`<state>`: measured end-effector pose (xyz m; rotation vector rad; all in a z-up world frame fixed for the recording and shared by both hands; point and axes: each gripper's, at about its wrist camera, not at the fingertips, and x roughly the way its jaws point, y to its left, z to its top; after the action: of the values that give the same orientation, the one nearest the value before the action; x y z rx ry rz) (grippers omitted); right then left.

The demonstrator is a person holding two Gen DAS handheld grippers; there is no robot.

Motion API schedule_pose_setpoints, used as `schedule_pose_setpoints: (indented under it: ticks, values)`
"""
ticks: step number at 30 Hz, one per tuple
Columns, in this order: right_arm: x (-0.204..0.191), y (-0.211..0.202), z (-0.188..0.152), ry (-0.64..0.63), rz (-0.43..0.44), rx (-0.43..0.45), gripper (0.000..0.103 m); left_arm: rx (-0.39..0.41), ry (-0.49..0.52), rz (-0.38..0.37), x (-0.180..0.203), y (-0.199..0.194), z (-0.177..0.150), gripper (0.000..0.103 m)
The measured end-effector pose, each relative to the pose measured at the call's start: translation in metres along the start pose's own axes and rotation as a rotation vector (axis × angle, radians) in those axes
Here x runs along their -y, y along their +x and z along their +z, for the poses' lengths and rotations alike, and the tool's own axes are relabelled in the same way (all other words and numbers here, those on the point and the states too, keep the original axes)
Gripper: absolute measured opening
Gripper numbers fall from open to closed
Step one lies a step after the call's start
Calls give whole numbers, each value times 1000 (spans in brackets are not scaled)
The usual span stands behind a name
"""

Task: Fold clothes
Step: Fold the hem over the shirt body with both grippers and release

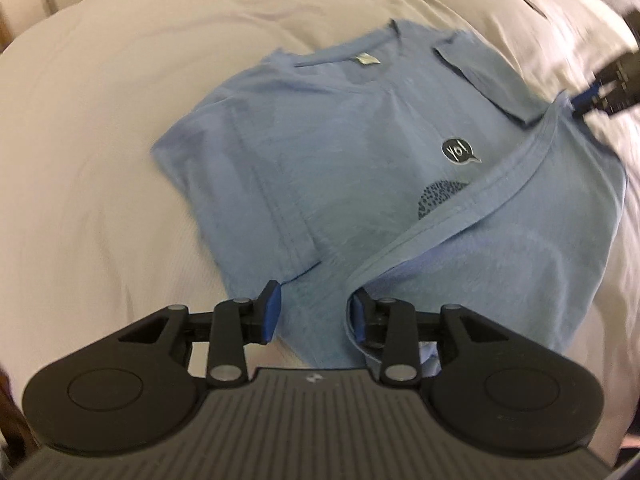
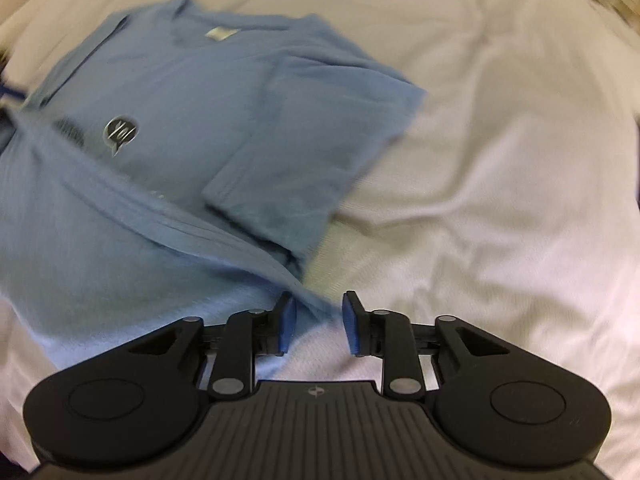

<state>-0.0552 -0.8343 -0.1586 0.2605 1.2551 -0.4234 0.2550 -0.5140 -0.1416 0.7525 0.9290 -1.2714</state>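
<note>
While the light blue T-shirt (image 1: 340, 128) lies partly folded on the white bedsheet (image 1: 100, 160), its hem turned up over the printed front, the left gripper (image 1: 316, 312) stands parted over the folded edge, pads off the cloth. Near the shirt's other corner, the right gripper (image 2: 318, 320) is likewise spread, holding nothing.

I see the T-shirt (image 1: 320, 152) lying on the bed sheet (image 1: 100, 180), its bottom hem folded up over its front. My left gripper (image 1: 316, 314) sits at the near edge of the shirt, one corner of the fold between its parted jaws. My right gripper (image 2: 318, 322) sits at the fold's other corner, sheet extending to its right.
</note>
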Motion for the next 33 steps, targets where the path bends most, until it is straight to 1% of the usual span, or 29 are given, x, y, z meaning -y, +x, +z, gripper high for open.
schedule_pose_setpoints:
  ticks: [2, 3, 4, 6, 8, 9, 12, 13, 14, 16, 19, 21, 25, 29, 31, 33]
  values:
    - [9, -4, -6, 71, 11, 11, 33, 2, -52, 3, -3, -6, -3, 34]
    - [12, -4, -7, 92, 21, 13, 36, 3, -79, 5, -5, -9, -4, 35]
    - [15, -4, -9, 112, 31, 16, 37, 5, -100, -3, -8, -11, -4, 36]
    - [15, -1, -9, 118, 54, 14, 37, 10, -137, -22, -16, -16, -4, 39]
    - [15, 2, -10, 124, 76, 11, 38, 11, -147, -37, -25, -17, 2, 41]
    - [15, 3, -10, 127, 88, 10, 38, 11, -148, -43, -29, -18, 5, 43]
    - [11, 6, -10, 116, 100, 2, 38, 7, -175, -47, -39, -20, 11, 45]
    - [11, 6, -11, 119, 103, 2, 38, 5, -186, -49, -43, -21, 13, 47]
    - [12, 5, -12, 121, 106, 3, 39, 7, -203, -51, -43, -23, 12, 48]
    - [13, 6, -12, 132, 110, 7, 40, 5, -248, -89, -42, -24, 6, 48]
    - [16, 5, -13, 157, 117, 13, 40, 6, -310, -132, -34, -25, -6, 48]
    - [18, 5, -13, 177, 124, 22, 40, 2, -337, -147, -27, -23, -14, 48]
    - [19, 6, -11, 209, 137, 41, 40, -19, -381, -133, -15, -14, -24, 48]
    - [18, 9, -9, 228, 144, 50, 40, 4, -379, -96, 5, -8, -18, 48]
    - [17, 11, -8, 231, 144, 53, 40, 9, -372, -60, 14, -3, -13, 48]
    - [15, 13, -7, 232, 143, 53, 40, -1, -310, 34, 28, 4, -8, 47]
